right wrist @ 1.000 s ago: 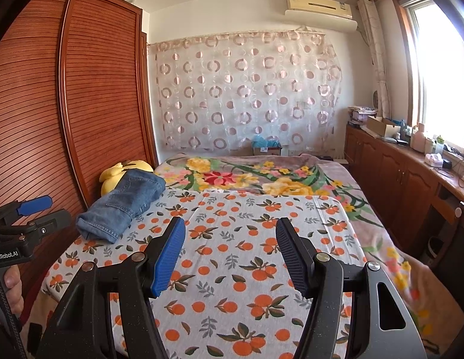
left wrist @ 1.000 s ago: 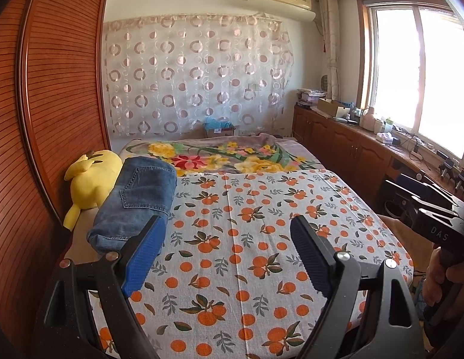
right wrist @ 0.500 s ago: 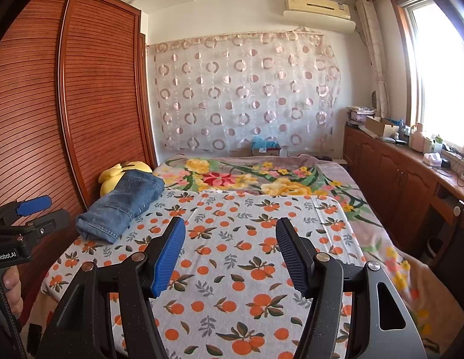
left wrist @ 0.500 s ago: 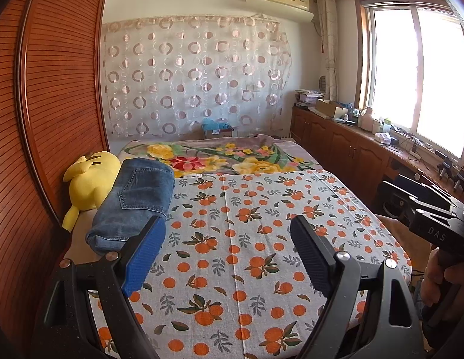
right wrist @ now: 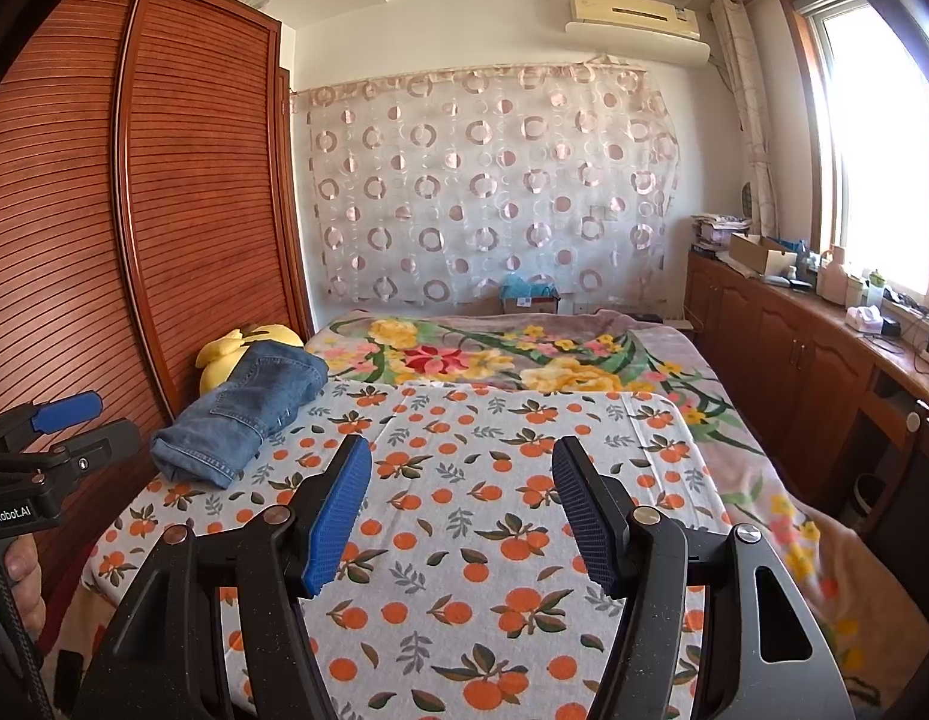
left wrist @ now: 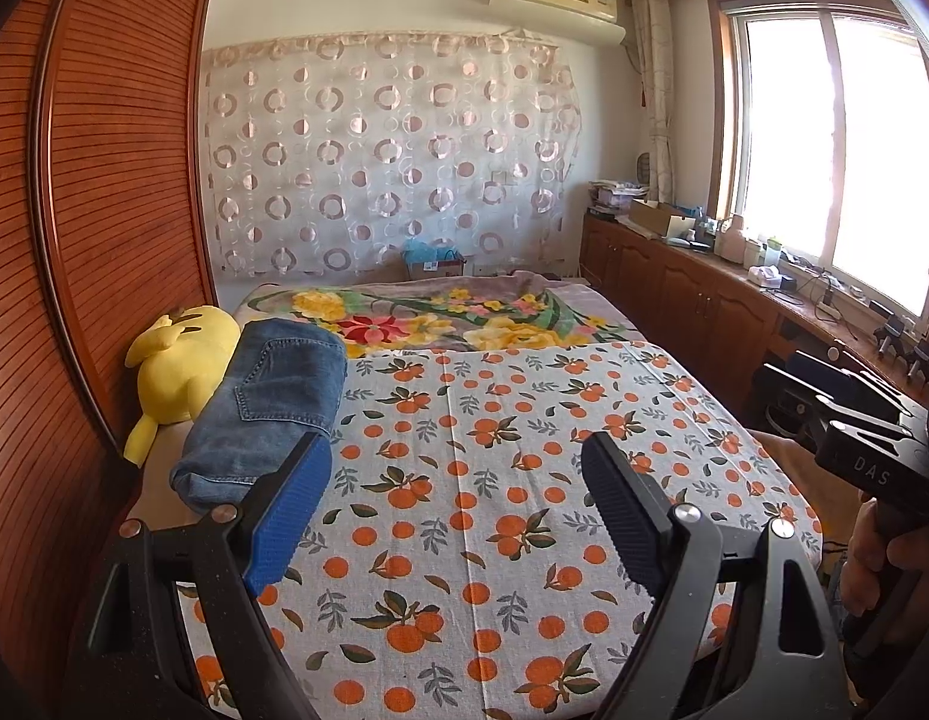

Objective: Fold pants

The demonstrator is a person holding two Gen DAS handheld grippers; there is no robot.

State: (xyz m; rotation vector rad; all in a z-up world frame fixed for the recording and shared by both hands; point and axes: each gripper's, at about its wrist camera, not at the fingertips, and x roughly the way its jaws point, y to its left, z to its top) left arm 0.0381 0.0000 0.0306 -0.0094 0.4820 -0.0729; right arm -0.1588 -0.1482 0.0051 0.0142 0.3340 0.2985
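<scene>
1. The jeans (left wrist: 266, 408) lie already folded into a compact bundle at the far left edge of the bed, ahead of and to the left of the left gripper (left wrist: 458, 516); its blue left fingertip overlaps the bundle's near end in the picture, but whether it touches the denim cannot be told.

2. Seen from the right gripper (right wrist: 461, 516), the jeans (right wrist: 242, 420) sit well to the left of both fingers, propped partly against a yellow plush toy (right wrist: 224, 354) beside the wardrobe (right wrist: 194, 180).

3. Both grippers are released: fingers spread wide, nothing between them, only the orange-print sheet (left wrist: 524, 480) below.

4. Judging by the tidy bundle, the folding looks finished or nearly so; the step in hand is probably a hold-off or a final check.

5. To do it well, keep both sets of fingers clear of the denim so the fold is not dragged open.

6. If a touch-up is wanted, bring the fingers in from the near hem side, pinch all layers together, and press down flat rather than pulling sideways toward the plush toy.
</scene>
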